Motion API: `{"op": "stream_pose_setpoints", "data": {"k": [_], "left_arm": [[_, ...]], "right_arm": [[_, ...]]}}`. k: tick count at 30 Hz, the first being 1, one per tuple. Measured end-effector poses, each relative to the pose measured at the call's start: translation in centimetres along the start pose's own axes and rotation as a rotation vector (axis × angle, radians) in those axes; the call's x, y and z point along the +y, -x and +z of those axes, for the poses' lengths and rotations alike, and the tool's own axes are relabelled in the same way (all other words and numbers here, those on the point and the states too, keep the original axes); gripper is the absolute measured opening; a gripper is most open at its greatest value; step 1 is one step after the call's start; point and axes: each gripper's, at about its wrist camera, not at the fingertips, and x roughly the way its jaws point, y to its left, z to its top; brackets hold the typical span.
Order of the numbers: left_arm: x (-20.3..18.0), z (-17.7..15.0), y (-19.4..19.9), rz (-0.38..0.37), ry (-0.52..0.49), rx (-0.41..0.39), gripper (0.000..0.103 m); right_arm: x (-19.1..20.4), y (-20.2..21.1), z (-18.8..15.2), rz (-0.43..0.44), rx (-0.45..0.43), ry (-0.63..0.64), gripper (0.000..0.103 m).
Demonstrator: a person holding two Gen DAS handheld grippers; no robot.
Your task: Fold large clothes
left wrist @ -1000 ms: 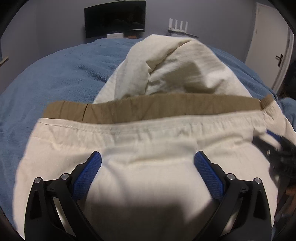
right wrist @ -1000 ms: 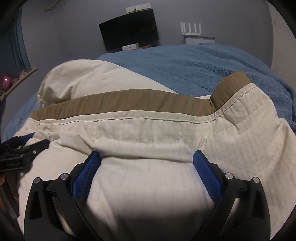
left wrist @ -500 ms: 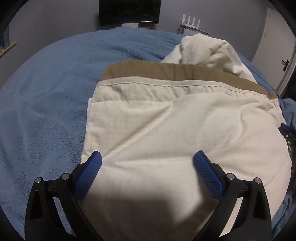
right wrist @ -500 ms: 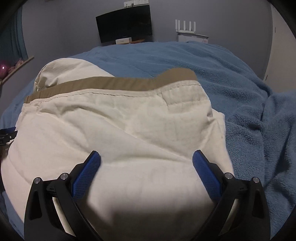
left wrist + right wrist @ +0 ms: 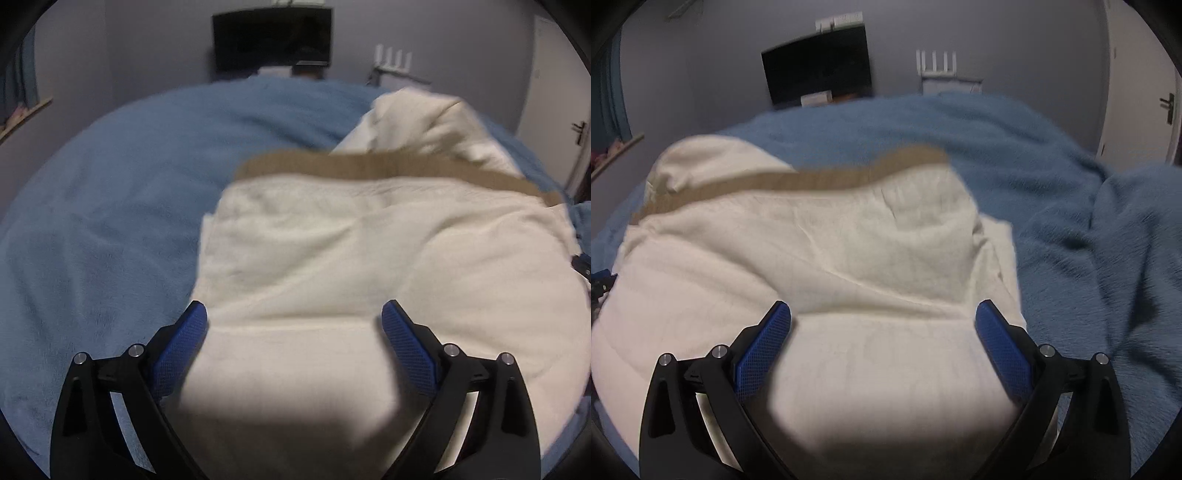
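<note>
A cream garment [image 5: 351, 251] with a tan waistband [image 5: 369, 166] lies folded on the blue blanket [image 5: 110, 221]. A bunched cream part rises behind the waistband. My left gripper [image 5: 294, 306] hovers over the garment's near left part. Its jaws are wide and closing, with cloth lying between the blue pads [image 5: 184, 339], which do not press it. In the right wrist view the same garment [image 5: 831, 258] and waistband [image 5: 812, 181] fill the middle. My right gripper [image 5: 882, 305] stands open above the garment's near right part, holding nothing.
The blue blanket [image 5: 1071, 221] covers the whole bed and is rumpled at the right. A dark screen [image 5: 273, 37] and a white router [image 5: 393, 61] stand against the far wall. A door [image 5: 1137, 74] is at the right, a shelf [image 5: 26, 114] at the left.
Both grippers have drawn back from the waistband toward the near edge. The garment, raised and close a second ago, now lies flatter on the blanket, with more blanket showing on either side.
</note>
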Motion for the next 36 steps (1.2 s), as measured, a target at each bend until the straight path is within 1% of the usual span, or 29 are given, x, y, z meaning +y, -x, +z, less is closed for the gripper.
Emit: {"op": "stream_pose_setpoints", "data": {"k": [1, 3, 5, 8, 9, 11, 16, 19, 22, 25, 27, 28, 30, 31, 32, 33, 34, 36], "left_arm": [[-0.8, 0.5, 0.8, -0.027, -0.002, -0.014, 0.093], [-2.2, 1.4, 1.2, -0.055, -0.014, -0.022, 0.097], [-4.3, 2.4, 0.9, -0.076, -0.039, -0.010, 0.096], [-7.4, 3.9, -1.8, -0.069, -0.068, 0.048, 0.097], [-8.0, 4.2, -2.5, -0.058, -0.081, 0.055, 0.097], [-8.7, 5.4, -4.1, -0.028, -0.083, 0.067, 0.097], [-7.9, 7.7, -7.6, -0.035, -0.023, 0.108, 0.098], [-8.3, 8.1, -8.4, -0.019, -0.041, 0.104, 0.098], [-8.7, 7.9, -9.0, -0.001, -0.047, 0.101, 0.098], [-8.8, 7.6, -8.7, 0.002, -0.050, 0.094, 0.098], [-8.8, 6.9, -8.0, 0.001, -0.053, 0.090, 0.098], [-9.0, 7.3, -8.4, 0.001, -0.052, 0.089, 0.098], [-8.9, 7.5, -8.7, 0.001, -0.052, 0.086, 0.098], [-8.9, 7.5, -8.7, 0.001, -0.052, 0.087, 0.098], [-8.9, 7.5, -8.8, 0.000, -0.051, 0.088, 0.098], [-8.9, 7.6, -8.9, -0.001, -0.049, 0.090, 0.098], [-9.0, 7.7, -8.9, 0.000, -0.051, 0.088, 0.098], [-9.0, 7.7, -8.5, 0.012, -0.059, 0.070, 0.098]], "right_arm": [[0.4, 0.5, 0.4, 0.015, -0.012, -0.003, 0.095], [1.8, 1.2, 1.7, 0.050, -0.031, 0.015, 0.095], [3.9, 1.2, 2.6, 0.080, -0.027, 0.072, 0.095], [7.4, -1.4, 4.0, 0.095, 0.060, 0.169, 0.095], [8.3, -2.5, 4.3, 0.093, 0.096, 0.190, 0.095], [9.4, -3.9, 4.2, 0.082, 0.135, 0.204, 0.095], [7.7, -7.6, 6.0, 0.111, 0.187, 0.098, 0.095], [6.9, -8.9, 6.5, 0.131, 0.193, 0.056, 0.096], [7.0, -9.7, 6.2, 0.119, 0.178, 0.049, 0.096], [7.0, -9.4, 6.1, 0.114, 0.168, 0.053, 0.096], [6.8, -8.1, 6.3, 0.115, 0.151, 0.048, 0.096], [6.5, -7.2, 6.2, 0.107, 0.133, 0.046, 0.096], [5.7, -5.7, 6.2, 0.082, 0.088, 0.044, 0.096], [5.3, -5.3, 6.1, 0.050, 0.081, 0.056, 0.095], [5.1, -5.5, 5.9, 0.020, 0.096, 0.065, 0.095], [4.7, -6.1, 5.6, 0.004, 0.131, 0.068, 0.096], [4.1, -6.7, 5.4, 0.025, 0.165, 0.044, 0.096], [3.4, -6.4, 5.6, 0.040, 0.163, 0.005, 0.096]]}}
